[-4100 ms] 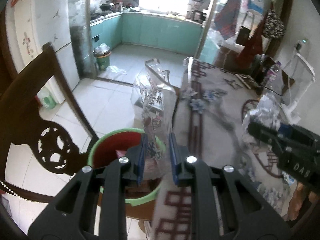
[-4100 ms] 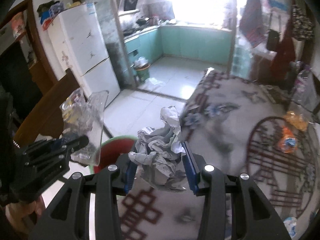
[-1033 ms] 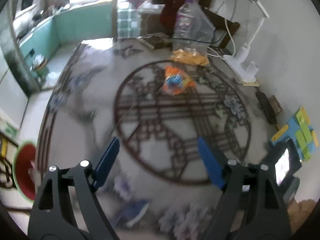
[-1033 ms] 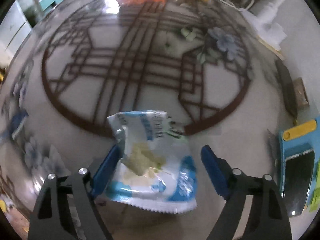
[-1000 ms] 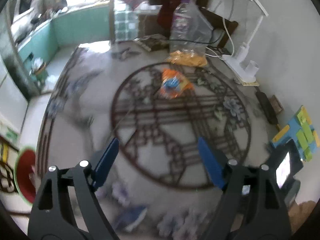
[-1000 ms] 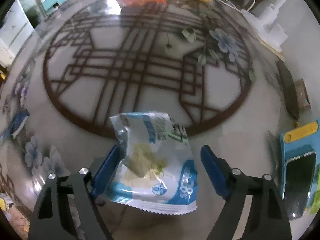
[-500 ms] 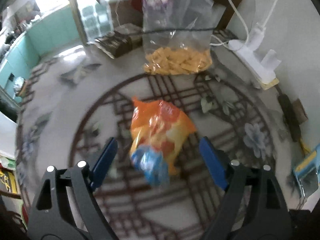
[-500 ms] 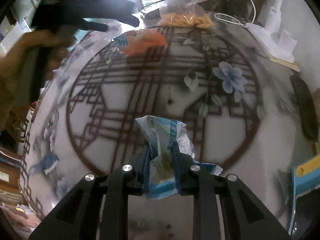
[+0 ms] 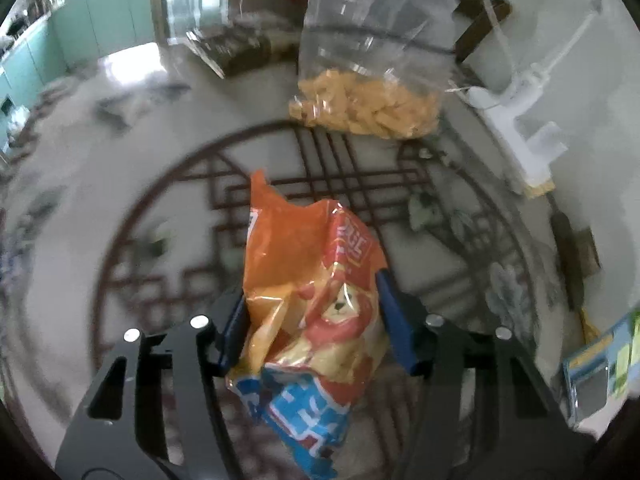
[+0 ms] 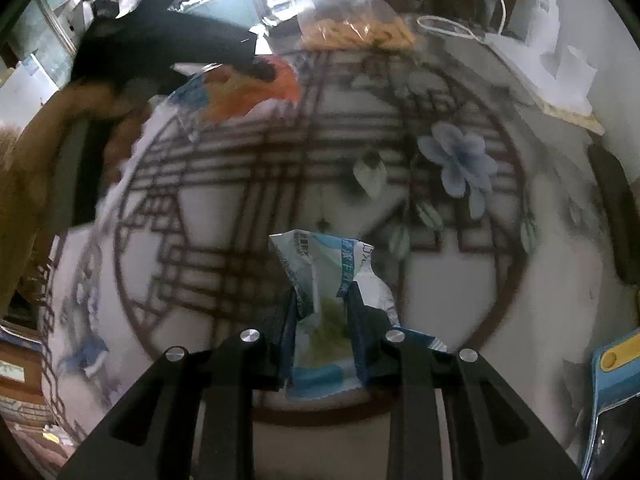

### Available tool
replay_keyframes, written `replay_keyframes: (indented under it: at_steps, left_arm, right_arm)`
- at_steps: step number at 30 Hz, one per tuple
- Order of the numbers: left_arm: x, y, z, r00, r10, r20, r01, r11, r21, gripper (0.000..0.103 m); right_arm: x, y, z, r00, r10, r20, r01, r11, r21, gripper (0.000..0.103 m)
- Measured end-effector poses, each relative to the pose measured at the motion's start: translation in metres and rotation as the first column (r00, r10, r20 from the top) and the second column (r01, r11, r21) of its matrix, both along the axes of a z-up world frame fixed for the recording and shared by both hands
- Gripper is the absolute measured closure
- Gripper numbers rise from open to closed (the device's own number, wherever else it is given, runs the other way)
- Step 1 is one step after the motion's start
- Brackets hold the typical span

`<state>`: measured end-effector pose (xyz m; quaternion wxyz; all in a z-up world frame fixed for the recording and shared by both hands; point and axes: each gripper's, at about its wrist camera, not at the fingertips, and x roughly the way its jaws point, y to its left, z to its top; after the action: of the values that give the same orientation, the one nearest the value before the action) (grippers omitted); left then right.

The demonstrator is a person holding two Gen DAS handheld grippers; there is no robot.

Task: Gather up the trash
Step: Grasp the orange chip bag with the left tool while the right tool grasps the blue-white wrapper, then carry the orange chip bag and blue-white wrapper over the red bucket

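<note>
An orange snack bag (image 9: 312, 280) with a blue bottom stands between the blue pads of my left gripper (image 9: 312, 320). Its jaws are closing, and both pads press the bag's sides. In the right wrist view the same orange bag (image 10: 256, 88) lies at the far left of the table, under the black left gripper held by a hand (image 10: 40, 152). My right gripper (image 10: 322, 312) is shut on a crumpled blue-and-white wrapper (image 10: 320, 264), pinched narrow between the pads just above the patterned tablecloth (image 10: 224, 184).
A clear bag of yellow snacks (image 9: 360, 108) leans at the back of the table. A white lamp base (image 9: 528, 136) with its cable stands to the right of it. A dark oblong object (image 9: 568, 248) and a blue-and-yellow item (image 9: 600, 372) lie along the right edge.
The left gripper swept across the table to the orange bag and its jaws narrowed around it. The right gripper closed on the blue-and-white wrapper and lifted it slightly.
</note>
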<state>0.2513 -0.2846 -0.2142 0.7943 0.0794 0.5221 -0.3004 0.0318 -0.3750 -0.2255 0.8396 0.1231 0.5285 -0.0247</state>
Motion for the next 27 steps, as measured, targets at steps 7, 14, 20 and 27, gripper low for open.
replay_keyframes:
  at_steps: [7, 14, 20, 27]
  left_arm:
    - [-0.068, 0.090, 0.054, 0.990, 0.103, 0.091, -0.102, 0.995, -0.017, 0.047]
    - [-0.130, 0.174, 0.081, 0.948, 0.272, 0.166, -0.271, 0.962, -0.031, 0.047]
    - [-0.168, 0.237, 0.095, 0.902, 0.378, 0.209, -0.381, 0.924, -0.026, 0.047]
    - [-0.180, 0.289, 0.106, 0.857, 0.463, 0.228, -0.463, 0.885, -0.054, 0.047]
  right_arm:
    - [-0.005, 0.045, 0.035, 0.991, 0.110, 0.081, -0.106, 0.993, -0.054, 0.079]
    - [-0.015, 0.092, 0.046, 0.976, 0.203, 0.082, -0.198, 0.978, -0.063, 0.079]
    - [-0.018, 0.131, 0.058, 0.956, 0.278, 0.098, -0.270, 0.959, -0.086, 0.079]
    - [-0.015, 0.171, 0.067, 0.935, 0.335, 0.111, -0.325, 0.940, -0.105, 0.079]
